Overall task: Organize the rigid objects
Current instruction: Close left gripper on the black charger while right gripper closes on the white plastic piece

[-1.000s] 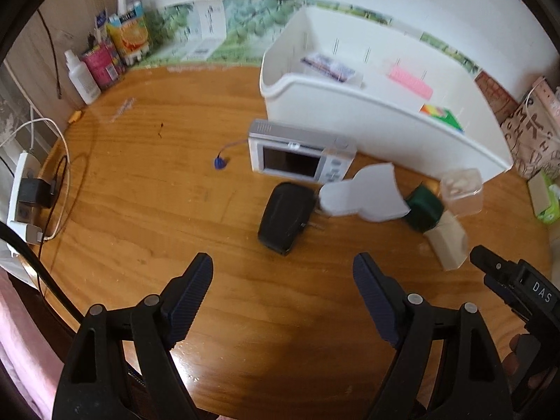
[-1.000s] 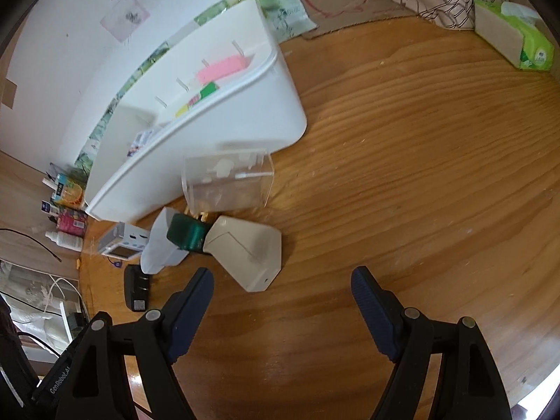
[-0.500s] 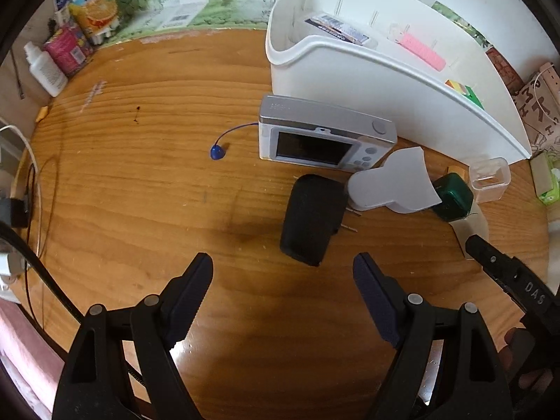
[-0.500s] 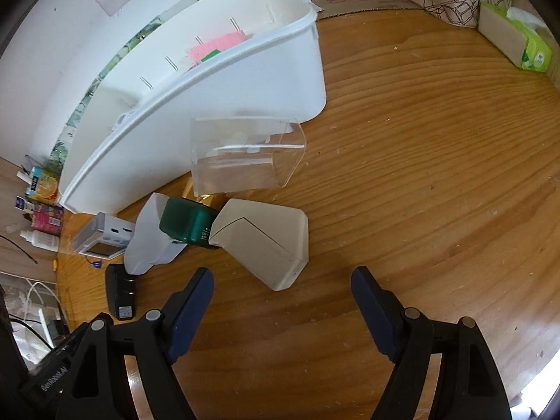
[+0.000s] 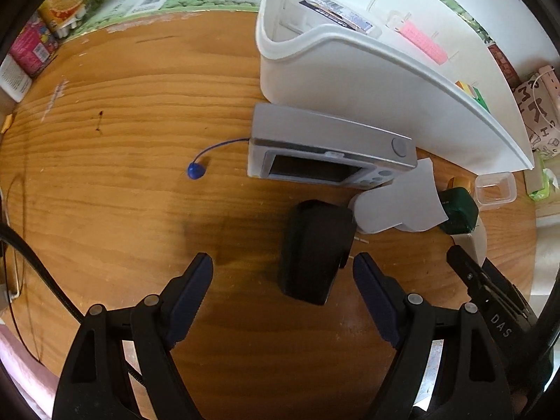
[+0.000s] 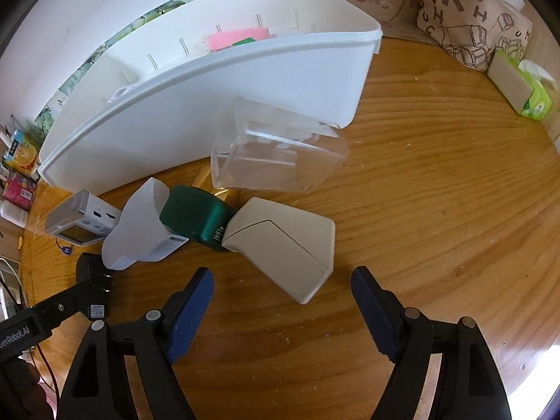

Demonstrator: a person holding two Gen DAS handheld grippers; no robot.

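Note:
A black power adapter (image 5: 315, 248) lies on the wooden table, partly between the tips of my open, empty left gripper (image 5: 282, 273). Behind it lie a silver camera (image 5: 325, 152), a white scoop-shaped piece (image 5: 399, 203) and a green box (image 5: 458, 206). My right gripper (image 6: 281, 288) is open and empty, just in front of a beige wedge-shaped box (image 6: 287, 241). Beyond it are the green box (image 6: 194, 217), the white scoop (image 6: 140, 231) and a clear plastic box (image 6: 276, 154). A long white bin (image 6: 210, 101) stands behind them all.
The bin (image 5: 367, 70) holds a pink item (image 5: 423, 42) and a labelled pack (image 5: 336, 10). Cartons and bottles (image 5: 42, 28) line the far left wall. A patterned bag (image 6: 465, 17) and a tissue pack (image 6: 521, 91) sit at the right.
Both grippers have moved forward and down toward the objects. The adapter now lies between the left fingertips, and the beige box sits just ahead of the right ones. Nothing was grasped.

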